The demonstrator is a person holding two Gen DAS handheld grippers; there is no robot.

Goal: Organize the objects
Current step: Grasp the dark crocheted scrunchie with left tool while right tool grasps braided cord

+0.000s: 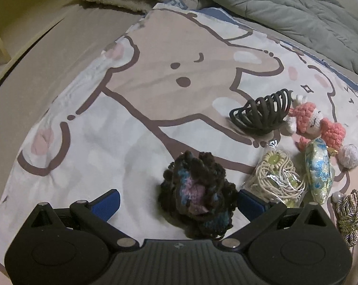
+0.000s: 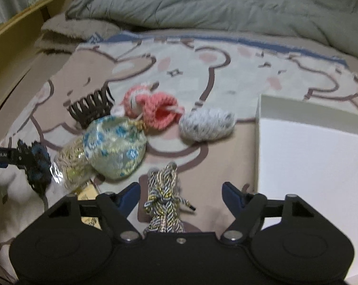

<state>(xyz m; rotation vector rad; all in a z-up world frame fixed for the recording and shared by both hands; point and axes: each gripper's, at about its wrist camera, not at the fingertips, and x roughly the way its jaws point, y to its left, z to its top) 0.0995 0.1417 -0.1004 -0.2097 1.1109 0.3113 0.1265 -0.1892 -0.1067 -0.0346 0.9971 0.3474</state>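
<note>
Both tools point steeply down at a bed covered by a cartoon-print blanket.

The left tool hangs low over a dark knitted scrunchie, which lies between its blue fingers. The right-hand finger sits right against the scrunchie's edge, while the other stands clear of it with bare blanket showing in the gap. So the jaws are wide and do not clamp the scrunchie. To the left of this tool the blanket is bare far out to its edge; to the right the things crowd close: a packet of cream cord, a flowered silk pouch, a black claw hair clip, a pink crochet doll and a white yarn ball.

The right tool is low over a twisted gold-and-silver cord bundle. The bundle lies between its fingers nearer the left one, and whether that finger touches it I cannot tell; the right one stands well clear. The jaws are half wide and hold nothing. Just right of this tool a white box walls off that side. A rumpled grey-green quilt lies along the far side of the bed.
</note>
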